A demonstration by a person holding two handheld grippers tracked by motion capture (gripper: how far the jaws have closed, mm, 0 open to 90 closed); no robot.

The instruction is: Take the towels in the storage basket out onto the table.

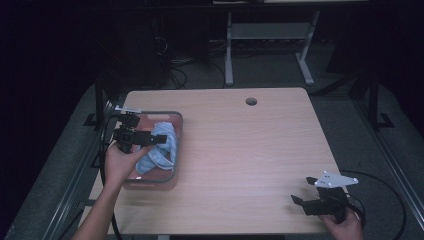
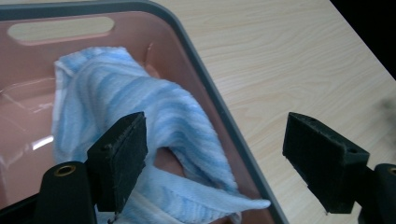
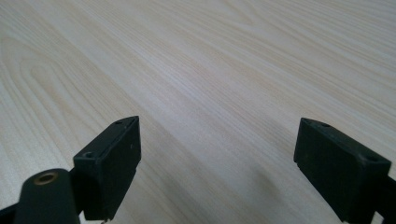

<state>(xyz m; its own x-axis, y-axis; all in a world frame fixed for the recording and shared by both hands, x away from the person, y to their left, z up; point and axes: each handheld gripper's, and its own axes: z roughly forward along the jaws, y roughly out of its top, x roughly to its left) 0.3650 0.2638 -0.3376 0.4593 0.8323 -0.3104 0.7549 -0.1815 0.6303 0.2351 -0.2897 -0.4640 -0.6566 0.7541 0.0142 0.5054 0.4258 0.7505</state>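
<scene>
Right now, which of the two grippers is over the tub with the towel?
The left gripper, jaws open above the blue striped towel in the pink tub. The right gripper sits over bare table, also open.

Light wood table (image 1: 260, 150) w/ pink basket (image 1: 176, 145) near left edge

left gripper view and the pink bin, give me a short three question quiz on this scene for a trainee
1. True or false: the blue striped towel lies inside the pink bin.
2. Which gripper hangs over bare wooden table? A) left gripper B) right gripper
3. Fill in: the left gripper's jaws stand ____, one over the towel and the other over the table beyond the bin's grey rim.

Key: 1 true; 2 B; 3 open
</scene>
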